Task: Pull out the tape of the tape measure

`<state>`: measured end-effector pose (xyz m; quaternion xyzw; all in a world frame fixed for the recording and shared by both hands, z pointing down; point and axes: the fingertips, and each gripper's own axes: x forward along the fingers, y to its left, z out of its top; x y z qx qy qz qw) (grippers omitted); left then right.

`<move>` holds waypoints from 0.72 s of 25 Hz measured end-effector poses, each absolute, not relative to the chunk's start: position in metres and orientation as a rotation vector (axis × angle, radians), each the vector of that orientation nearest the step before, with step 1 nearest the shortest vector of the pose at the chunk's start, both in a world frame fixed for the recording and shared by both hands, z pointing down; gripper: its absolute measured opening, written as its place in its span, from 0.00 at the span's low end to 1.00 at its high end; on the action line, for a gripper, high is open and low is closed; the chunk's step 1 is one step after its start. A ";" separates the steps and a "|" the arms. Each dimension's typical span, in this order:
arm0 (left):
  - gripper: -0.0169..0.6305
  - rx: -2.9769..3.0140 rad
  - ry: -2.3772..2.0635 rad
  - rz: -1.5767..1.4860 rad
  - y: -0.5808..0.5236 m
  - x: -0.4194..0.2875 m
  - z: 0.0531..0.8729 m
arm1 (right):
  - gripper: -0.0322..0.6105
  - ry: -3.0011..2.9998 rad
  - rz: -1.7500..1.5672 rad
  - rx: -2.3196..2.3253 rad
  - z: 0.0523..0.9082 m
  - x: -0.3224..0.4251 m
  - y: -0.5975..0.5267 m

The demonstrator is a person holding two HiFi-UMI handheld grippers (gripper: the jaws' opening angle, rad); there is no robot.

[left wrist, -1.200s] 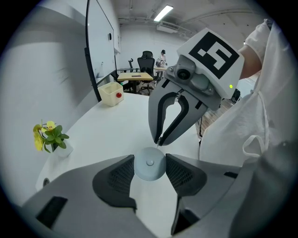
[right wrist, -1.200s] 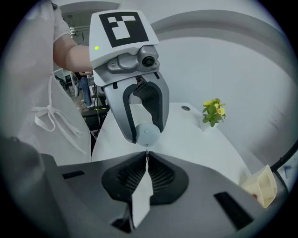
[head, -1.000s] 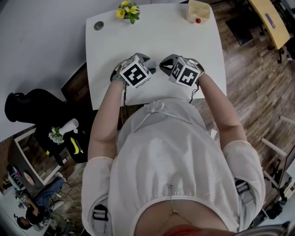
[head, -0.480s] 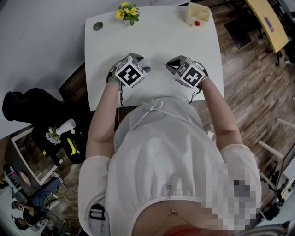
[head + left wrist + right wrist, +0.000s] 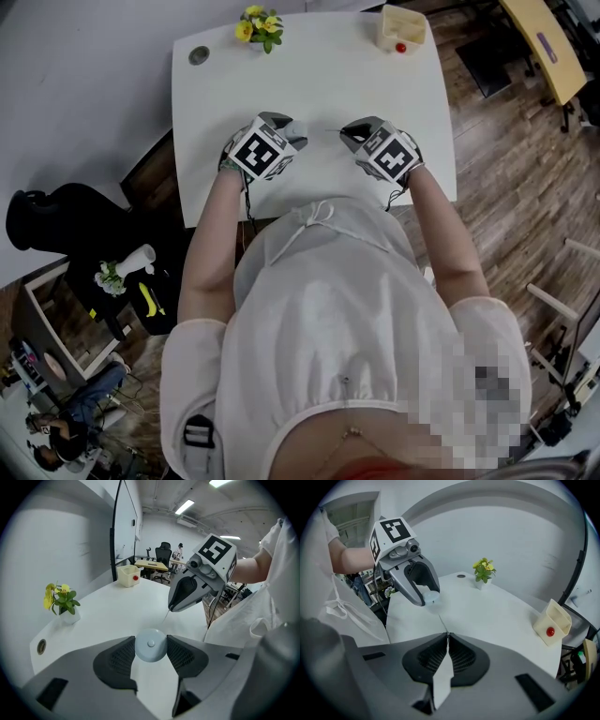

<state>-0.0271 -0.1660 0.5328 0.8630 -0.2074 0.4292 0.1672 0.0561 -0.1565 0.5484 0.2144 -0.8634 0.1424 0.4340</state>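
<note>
The tape measure [image 5: 150,644] is a small round pale-blue case. My left gripper [image 5: 150,650] is shut on it, one pad on each side. In the head view the case [image 5: 297,128] is above the table's near half, at the left gripper's [image 5: 285,131] tip. A thin tape [image 5: 165,619] runs from the case to my right gripper [image 5: 173,608]. The right gripper [image 5: 447,637] is shut on the tape's end, and the tape [image 5: 442,623] stretches away to the case [image 5: 431,596]. The two grippers face each other, a short gap apart, with the right gripper [image 5: 347,132] at the right.
The white table [image 5: 319,75] carries a small pot of yellow flowers [image 5: 258,23] at the back left and a beige container with a red ball [image 5: 403,26] at the back right. A round cable hole [image 5: 198,54] is near the left corner. The person's body stands at the near edge.
The grippers have moved apart over the last second, the right one going right, and a short length of tape now shows between them. Little has moved in the last half second.
</note>
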 end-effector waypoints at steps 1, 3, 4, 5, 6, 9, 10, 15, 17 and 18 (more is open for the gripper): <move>0.38 2.452 -0.598 1.219 -0.167 -0.030 0.533 | 0.08 -2.141 0.357 0.544 0.549 0.058 -0.158; 0.38 2.438 -0.627 1.255 -0.171 -0.039 0.537 | 0.08 -2.105 0.347 0.572 0.552 0.066 -0.163; 0.38 2.428 -0.643 1.269 -0.173 -0.046 0.538 | 0.08 -2.090 0.350 0.586 0.554 0.071 -0.165; 0.38 2.417 -0.659 1.270 -0.175 -0.052 0.539 | 0.08 -2.082 0.362 0.599 0.555 0.075 -0.166; 0.38 2.410 -0.671 1.262 -0.176 -0.057 0.538 | 0.08 -2.082 0.379 0.611 0.555 0.079 -0.166; 0.38 2.415 -0.690 1.234 -0.179 -0.064 0.535 | 0.08 -2.095 0.419 0.643 0.552 0.081 -0.169; 0.38 2.427 -0.692 1.239 -0.180 -0.063 0.535 | 0.08 -2.091 0.421 0.654 0.552 0.081 -0.170; 0.38 2.466 -0.706 1.273 -0.182 -0.061 0.532 | 0.08 -2.042 0.441 0.726 0.557 0.088 -0.175; 0.38 2.462 -0.730 1.292 -0.186 -0.067 0.532 | 0.08 -2.005 0.429 0.767 0.559 0.098 -0.180; 0.38 2.460 -0.738 1.296 -0.187 -0.070 0.532 | 0.08 -1.990 0.434 0.786 0.560 0.103 -0.181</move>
